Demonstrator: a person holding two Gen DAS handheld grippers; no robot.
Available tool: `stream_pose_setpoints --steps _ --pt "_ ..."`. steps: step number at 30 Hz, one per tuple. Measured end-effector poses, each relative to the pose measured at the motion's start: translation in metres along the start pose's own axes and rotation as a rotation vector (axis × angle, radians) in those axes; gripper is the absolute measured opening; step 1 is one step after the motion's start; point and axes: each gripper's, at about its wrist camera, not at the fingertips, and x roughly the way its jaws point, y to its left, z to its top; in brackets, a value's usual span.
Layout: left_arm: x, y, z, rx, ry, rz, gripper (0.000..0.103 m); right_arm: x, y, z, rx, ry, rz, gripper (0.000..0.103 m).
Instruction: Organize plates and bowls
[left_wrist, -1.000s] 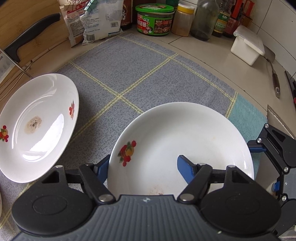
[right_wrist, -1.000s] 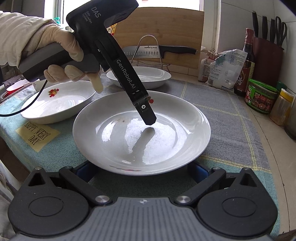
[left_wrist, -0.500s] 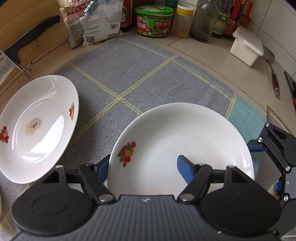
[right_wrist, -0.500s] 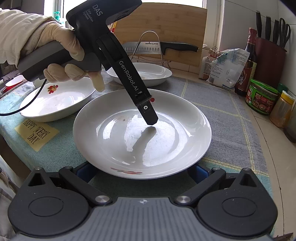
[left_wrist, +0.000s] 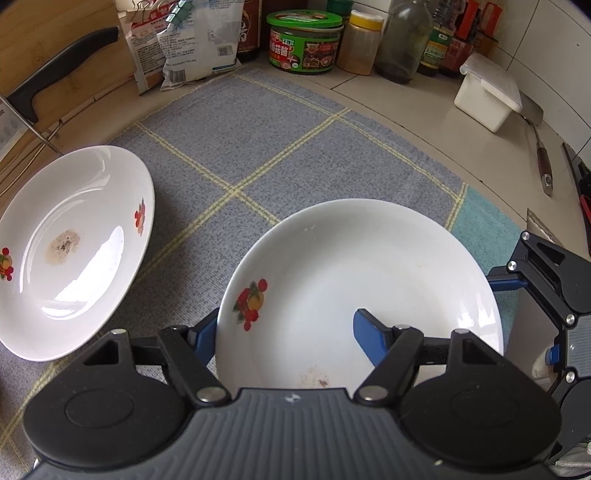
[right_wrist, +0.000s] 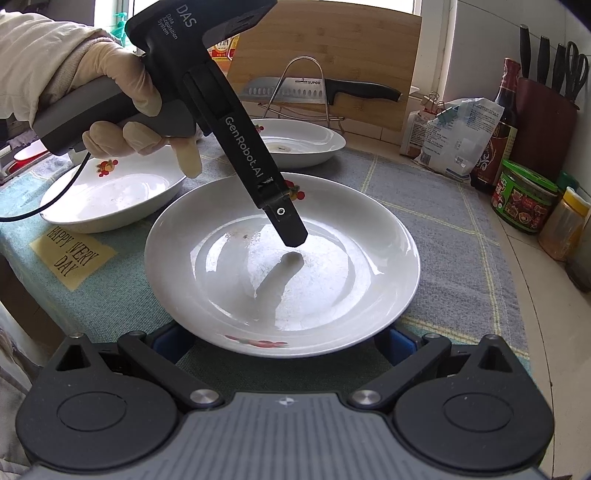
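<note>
At the far left of the right wrist view sits a plate (right_wrist: 110, 192) with a fruit print, resting on the cloth (right_wrist: 122, 291) above a yellow note (right_wrist: 72, 254). Your gloved left hand (right_wrist: 110, 96) holds the left gripper (left_wrist: 288, 332) over the scene. Its fingers are spread and straddle the rim of the middle plate (right_wrist: 282, 262): one blue pad (left_wrist: 373, 338) lies inside the dish, the other (left_wrist: 203, 334) outside its rim. I cannot tell whether either pad touches the plate, and they are not clamped on it.

In the left wrist view, a third plate (left_wrist: 70, 247) lies to the left of the middle one, apart from it, with a brown stain at its centre. In the right wrist view it sits behind the middle plate, in front of the knife rack (right_wrist: 306, 92).

Your right gripper (right_wrist: 282, 343) faces the near edge of the middle plate, its jaws wide, one blue pad (right_wrist: 173, 341) at each side under the rim. Contact there is hidden.

At the right stand a green-lidded jar (right_wrist: 524, 201), a dark bottle (right_wrist: 496, 122) and a white bag (right_wrist: 456, 140).
</note>
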Motion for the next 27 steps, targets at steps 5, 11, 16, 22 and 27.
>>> stream_pose_setpoints --steps 5,11,16,22,27 --pt "0.003 0.001 0.001 -0.004 0.003 -0.007 0.073 0.002 -0.006 0.0 0.004 -0.001 0.048 0.103" --pt "0.002 0.005 0.001 -0.016 0.004 -0.027 0.073 0.003 -0.004 0.0 -0.007 0.0 0.031 0.103" --pt "0.0 0.003 0.0 -0.011 0.001 -0.026 0.073 0.0 -0.003 0.002 -0.018 0.005 0.003 0.103" --pt "-0.006 0.001 0.002 -0.004 -0.013 -0.023 0.073 -0.002 -0.004 0.005 -0.028 0.009 -0.007 0.103" --pt "-0.01 0.0 0.007 0.002 -0.026 -0.02 0.073 -0.003 -0.005 0.008 -0.041 0.01 -0.018 0.103"
